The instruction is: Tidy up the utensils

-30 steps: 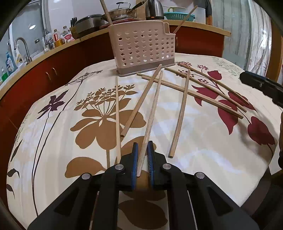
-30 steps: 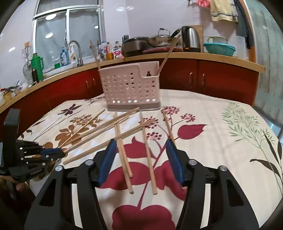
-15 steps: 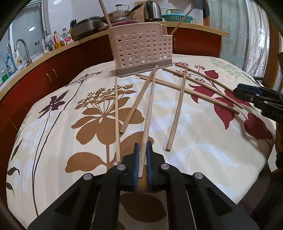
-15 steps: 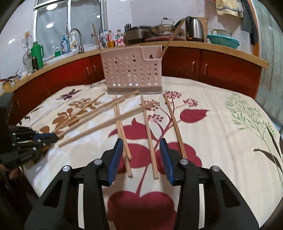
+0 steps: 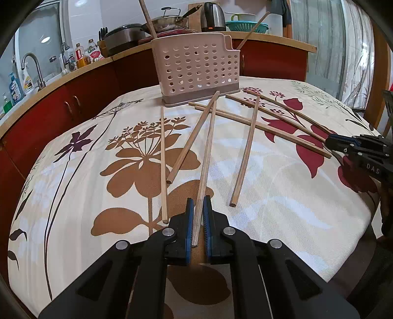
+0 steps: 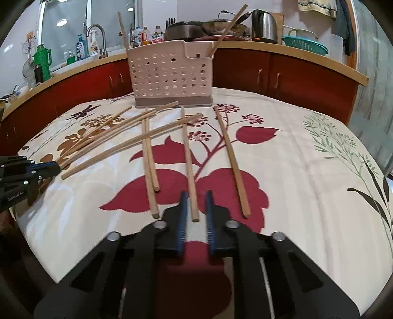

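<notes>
At the near edge of the table, the left gripper [image 5: 197, 199] is pressed together on the lower end of a pinched chopstick [image 5: 207, 152]. The blue pads [image 5: 188, 220] clamp it from both sides. The rest of that stick runs forward over the brown flower print, its far tip reaching close to the base of the utensil holder [image 5: 196, 66].

The right gripper [image 6: 195, 193] sits low over the red flower print with its jaws closing. The near end of the middle chopstick [image 6: 188, 157] lies between them, and a narrow gap still shows on each side, so the pads are not pressing on it.

Around both tools, loose chopsticks [image 5: 245, 152] lie scattered flat on the floral tablecloth [image 5: 270, 208]. Some cross one another, and most fan out from the front of the holder.

The beige perforated holder stands upright at the far side of the table. Two upright chopsticks [image 5: 147, 17] lean out of its top, one at each end.

Behind it runs a wooden counter [image 6: 294, 52] with a kettle [image 6: 264, 23].
</notes>
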### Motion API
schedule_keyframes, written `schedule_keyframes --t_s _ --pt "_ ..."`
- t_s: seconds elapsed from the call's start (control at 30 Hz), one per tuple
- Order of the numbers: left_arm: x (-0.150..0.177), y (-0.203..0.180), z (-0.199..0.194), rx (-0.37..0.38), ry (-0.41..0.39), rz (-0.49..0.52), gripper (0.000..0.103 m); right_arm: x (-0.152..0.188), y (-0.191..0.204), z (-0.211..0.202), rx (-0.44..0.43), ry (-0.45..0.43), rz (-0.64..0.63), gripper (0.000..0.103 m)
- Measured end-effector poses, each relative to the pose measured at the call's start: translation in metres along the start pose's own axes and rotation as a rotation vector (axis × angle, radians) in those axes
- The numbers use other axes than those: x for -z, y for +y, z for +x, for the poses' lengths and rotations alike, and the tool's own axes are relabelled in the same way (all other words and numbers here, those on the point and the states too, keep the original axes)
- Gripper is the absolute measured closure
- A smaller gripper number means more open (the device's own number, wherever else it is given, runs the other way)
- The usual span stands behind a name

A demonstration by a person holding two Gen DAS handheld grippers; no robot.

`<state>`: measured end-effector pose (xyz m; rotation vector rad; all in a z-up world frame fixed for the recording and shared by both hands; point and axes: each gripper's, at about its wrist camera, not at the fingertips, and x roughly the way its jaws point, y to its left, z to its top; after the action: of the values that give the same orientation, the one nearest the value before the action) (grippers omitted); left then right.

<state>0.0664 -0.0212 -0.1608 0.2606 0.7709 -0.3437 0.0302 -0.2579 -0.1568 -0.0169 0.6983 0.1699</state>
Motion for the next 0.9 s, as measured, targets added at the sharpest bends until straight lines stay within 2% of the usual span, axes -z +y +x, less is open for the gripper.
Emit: schedule_keyframes --t_s 0.37,0.63,0.9 --pt "0.001 -0.002 -0.005 -0.008 0.001 -0.008 0.094 0.008 -0.002 -0.022 0.03 -0.018 -0.034 0.097" --pt "-0.003 -0.001 -0.022 -0.025 -0.041 -0.015 0.094 -0.01 0.003 -0.064 0.048 -0.154 -0.054 0.097" --pt "-0.019 0.0 -0.053 -0.042 -0.138 -0.017 0.094 -0.034 0.004 -0.097 0.047 -0.267 -0.053 0.097"
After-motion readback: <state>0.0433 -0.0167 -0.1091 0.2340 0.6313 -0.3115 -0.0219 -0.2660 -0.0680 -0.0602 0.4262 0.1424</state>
